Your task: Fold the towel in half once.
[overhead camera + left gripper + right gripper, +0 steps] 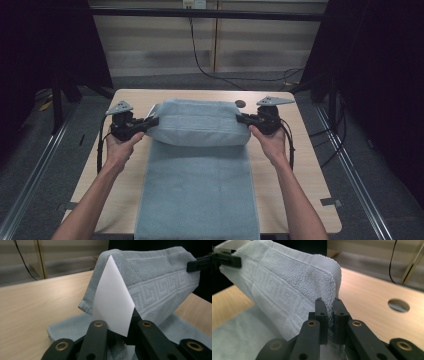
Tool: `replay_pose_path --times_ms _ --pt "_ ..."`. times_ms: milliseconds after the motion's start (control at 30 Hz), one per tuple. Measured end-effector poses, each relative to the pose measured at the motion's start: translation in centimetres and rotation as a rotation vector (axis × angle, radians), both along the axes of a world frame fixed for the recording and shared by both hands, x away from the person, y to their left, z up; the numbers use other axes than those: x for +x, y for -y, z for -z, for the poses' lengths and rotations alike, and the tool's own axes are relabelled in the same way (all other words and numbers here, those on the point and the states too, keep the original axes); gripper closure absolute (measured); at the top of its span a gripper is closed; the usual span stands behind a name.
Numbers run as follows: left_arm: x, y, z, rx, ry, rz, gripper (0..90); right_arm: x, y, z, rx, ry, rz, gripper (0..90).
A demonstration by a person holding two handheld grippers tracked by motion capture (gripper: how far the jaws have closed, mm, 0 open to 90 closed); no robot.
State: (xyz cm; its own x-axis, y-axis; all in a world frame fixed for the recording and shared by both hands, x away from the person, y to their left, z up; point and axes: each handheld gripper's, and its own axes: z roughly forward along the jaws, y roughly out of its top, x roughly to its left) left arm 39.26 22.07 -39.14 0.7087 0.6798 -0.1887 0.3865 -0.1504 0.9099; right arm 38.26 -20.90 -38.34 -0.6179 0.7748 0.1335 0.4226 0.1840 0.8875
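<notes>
The near end of the light blue towel lies flat on the wooden table and reaches the table's near edge between the person's two forearms. Farther along, the towel's far end is lifted off the surface and hangs as a fold across the middle of the table, clear of the flat part below it.

The left gripper is clamped on the left corner of the raised end. In the left gripper view, its jaws stand closed on the towel edge, with a white label standing up between them. The right gripper is clamped on the right corner. In the right gripper view, its jaws press narrow on the towel's hem. Both grippers sit at about the same level, well apart, with the towel spanning between them.

Beyond the raised fold, a round hole shows in the table near the right gripper. Past the far edge, a black cable runs down the wall.
</notes>
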Motion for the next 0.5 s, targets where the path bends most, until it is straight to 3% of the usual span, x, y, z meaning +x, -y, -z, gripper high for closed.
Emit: replay_pose_path --times_ms 167,267,367,500 --pt "-2.5 -0.4 -2.3 -0.03 0.062 0.035 83.1 -2.0 0.3 -2.3 0.018 0.051 -0.025 85.2" --pt "-3.7 -1.0 -3.2 -0.081 0.058 0.062 83.1 -3.4 0.5 -3.5 0.02 0.081 -0.034 85.2" --pt "-5.1 -1.1 -3.7 -0.076 0.069 0.08 83.1 -4.7 0.8 -4.5 0.046 0.11 -0.055 85.2" --pt "-6.5 -1.1 -3.2 -0.049 0.07 0.094 83.1 -6.1 0.7 -4.7 0.018 0.126 -0.071 85.2"
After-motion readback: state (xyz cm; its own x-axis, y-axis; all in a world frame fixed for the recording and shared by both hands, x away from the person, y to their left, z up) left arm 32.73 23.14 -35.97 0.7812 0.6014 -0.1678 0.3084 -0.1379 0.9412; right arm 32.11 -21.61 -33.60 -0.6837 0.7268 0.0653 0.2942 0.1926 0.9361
